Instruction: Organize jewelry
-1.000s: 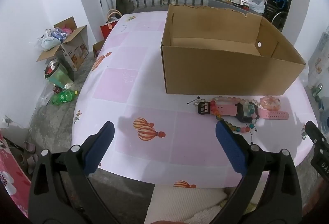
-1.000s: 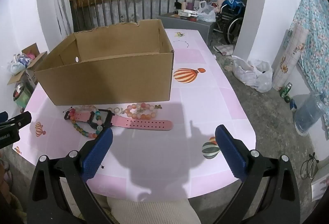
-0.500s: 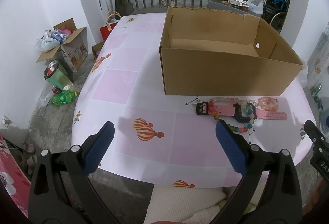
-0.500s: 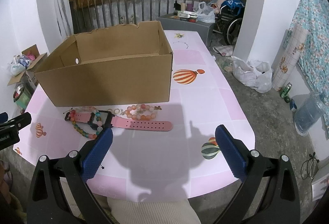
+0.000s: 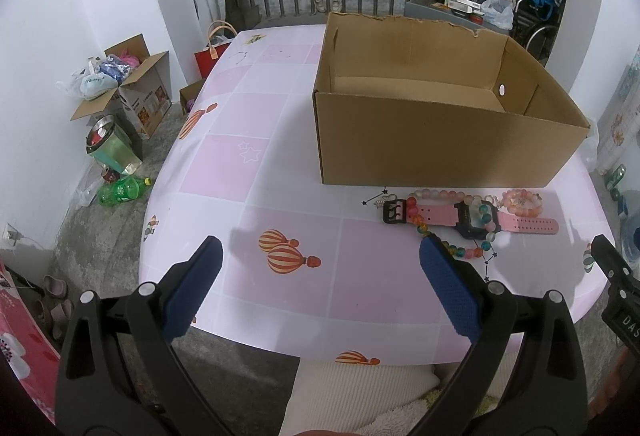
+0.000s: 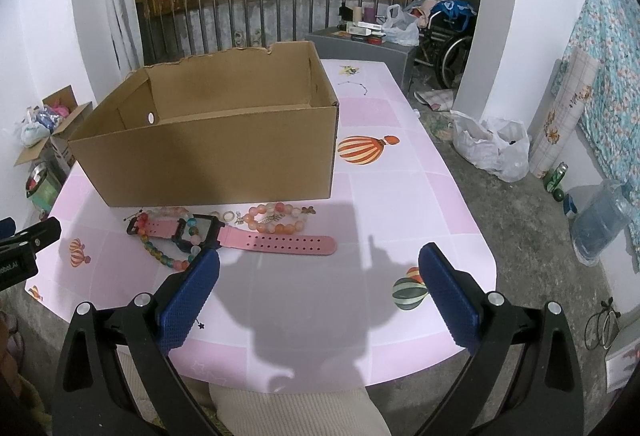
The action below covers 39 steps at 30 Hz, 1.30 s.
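Observation:
An open cardboard box (image 5: 440, 143) (image 6: 216, 155) stands on the pink table, and its inside shows no jewelry. In front of it lie a pink-strapped watch (image 5: 476, 220) (image 6: 256, 240), a multicoloured bead bracelet (image 5: 460, 250) (image 6: 160, 254), an orange-pink bead bracelet (image 5: 522, 201) (image 6: 276, 218) and small rings (image 6: 228, 215). My left gripper (image 5: 318, 276) hovers open above the near table edge, left of the jewelry. My right gripper (image 6: 318, 284) is open too, just in front of the watch strap. Neither holds anything.
The pink tablecloth (image 5: 248, 139) (image 6: 400, 187) carries balloon prints. On the floor sit a box of bags (image 5: 120, 83), a green bottle (image 5: 120, 191), a white plastic bag (image 6: 492, 147) and a water jug (image 6: 604, 220). A railing and a wheelchair stand behind.
Both views have drifted slightly, so the box and jewelry sit a little higher in the frames. Both grippers stay open and nothing on the table has moved.

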Each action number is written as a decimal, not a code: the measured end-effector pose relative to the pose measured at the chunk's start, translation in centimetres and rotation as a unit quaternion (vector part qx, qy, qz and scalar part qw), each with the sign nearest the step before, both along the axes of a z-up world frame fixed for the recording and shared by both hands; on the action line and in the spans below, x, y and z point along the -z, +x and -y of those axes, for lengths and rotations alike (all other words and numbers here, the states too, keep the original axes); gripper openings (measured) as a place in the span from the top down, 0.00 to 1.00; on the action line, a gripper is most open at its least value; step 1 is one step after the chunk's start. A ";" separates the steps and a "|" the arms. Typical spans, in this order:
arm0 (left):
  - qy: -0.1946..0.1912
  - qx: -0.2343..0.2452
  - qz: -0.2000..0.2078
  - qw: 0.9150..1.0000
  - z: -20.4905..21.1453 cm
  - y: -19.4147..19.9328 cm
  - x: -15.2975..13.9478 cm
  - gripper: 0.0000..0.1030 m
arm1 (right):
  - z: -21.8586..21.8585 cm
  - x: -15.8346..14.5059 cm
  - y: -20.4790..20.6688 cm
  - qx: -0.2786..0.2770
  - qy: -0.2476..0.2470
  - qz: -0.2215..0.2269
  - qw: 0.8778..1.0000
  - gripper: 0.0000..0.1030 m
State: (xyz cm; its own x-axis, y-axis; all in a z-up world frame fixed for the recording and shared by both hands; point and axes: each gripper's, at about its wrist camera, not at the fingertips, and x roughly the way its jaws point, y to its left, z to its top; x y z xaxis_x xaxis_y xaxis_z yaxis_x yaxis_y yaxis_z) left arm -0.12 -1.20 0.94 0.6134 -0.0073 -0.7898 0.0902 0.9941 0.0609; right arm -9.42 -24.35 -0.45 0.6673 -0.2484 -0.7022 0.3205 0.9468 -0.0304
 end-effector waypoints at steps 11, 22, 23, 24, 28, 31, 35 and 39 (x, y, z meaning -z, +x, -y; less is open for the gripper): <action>-0.001 0.001 0.000 1.000 0.2 -0.1 -0.1 0.07 | -0.1 0.1 0.0 0.001 0.000 0.000 1.000 0.06; -0.001 0.000 0.001 1.000 0.1 -0.1 -0.1 0.07 | -0.1 0.0 -0.1 0.000 -0.001 0.001 1.000 0.06; -0.002 0.000 0.001 1.000 0.0 -0.1 0.0 0.07 | -0.2 0.0 -0.1 0.000 -0.001 0.001 1.000 0.06; -0.002 0.000 0.001 1.000 0.2 -0.1 -0.2 0.07 | -0.1 -0.1 -0.1 -0.001 -0.001 0.001 1.000 0.06; -0.001 0.001 0.001 1.000 0.2 -0.1 -0.2 0.07 | -0.1 -0.1 -0.1 0.000 -0.001 0.001 1.000 0.06; -0.002 0.001 0.001 1.000 0.1 -0.1 -0.1 0.07 | -0.1 0.0 -0.1 0.000 -0.001 0.001 1.000 0.06; -0.002 0.000 0.001 1.000 0.0 -0.1 0.0 0.07 | -0.2 0.0 -0.1 0.000 -0.001 0.001 1.000 0.06; -0.002 0.000 0.001 1.000 -0.1 0.0 0.1 0.07 | -0.1 0.0 -0.1 0.000 -0.001 0.001 1.000 0.06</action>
State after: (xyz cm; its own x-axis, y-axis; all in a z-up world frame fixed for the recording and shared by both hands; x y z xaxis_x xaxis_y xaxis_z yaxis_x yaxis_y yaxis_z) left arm -0.12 -1.08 0.89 0.6146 -0.0102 -0.7887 0.0906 0.9942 0.0578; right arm -9.48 -24.21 -0.42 0.6691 -0.2505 -0.6997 0.3206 0.9467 -0.0322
